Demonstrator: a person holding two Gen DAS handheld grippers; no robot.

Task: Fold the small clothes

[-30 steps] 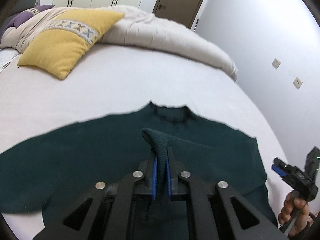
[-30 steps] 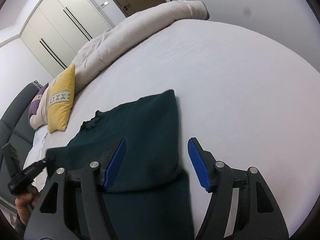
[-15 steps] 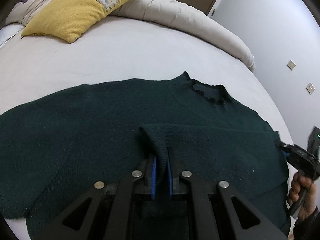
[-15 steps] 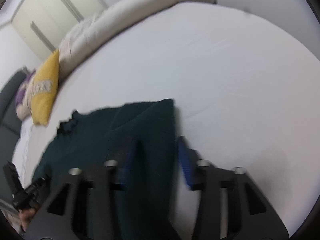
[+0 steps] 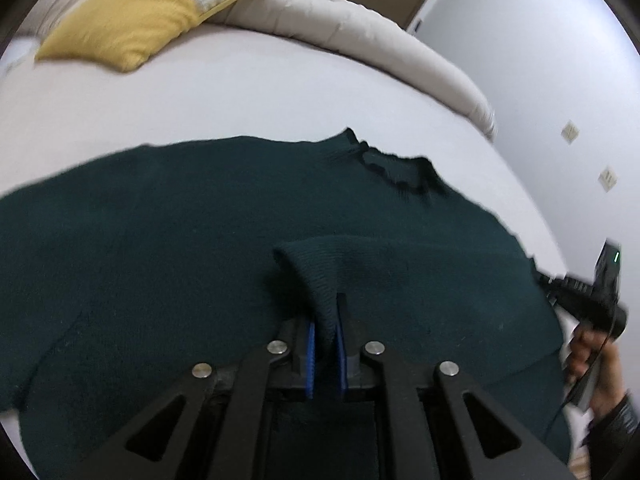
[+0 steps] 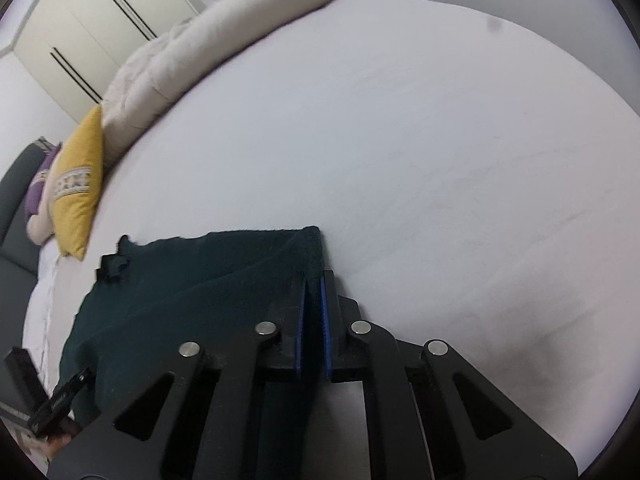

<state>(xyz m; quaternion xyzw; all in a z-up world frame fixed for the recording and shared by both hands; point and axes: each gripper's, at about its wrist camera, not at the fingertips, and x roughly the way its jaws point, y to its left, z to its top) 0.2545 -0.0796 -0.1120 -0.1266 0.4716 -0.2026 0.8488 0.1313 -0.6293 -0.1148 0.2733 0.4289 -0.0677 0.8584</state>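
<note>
A dark green knitted sweater [image 5: 168, 232] lies spread on the white bed sheet [image 5: 240, 88], its collar [image 5: 396, 168] at the far side. My left gripper [image 5: 324, 324] is shut on a ribbed cuff of the sweater [image 5: 316, 272], pulled over the body. My right gripper [image 6: 312, 304] is shut on the folded right edge of the sweater [image 6: 312, 248]. The right gripper also shows at the right edge of the left wrist view [image 5: 580, 296].
A yellow pillow [image 5: 132, 20] and a rolled beige duvet [image 5: 360, 36] lie at the far side of the bed. The sheet [image 6: 440, 160] stretches to the right of the sweater. Wardrobe doors [image 6: 100, 40] stand beyond.
My right gripper has come down and shut on the sweater's right edge; it was open a second ago. My left gripper, still holding the cuff, has moved over the sweater's body.
</note>
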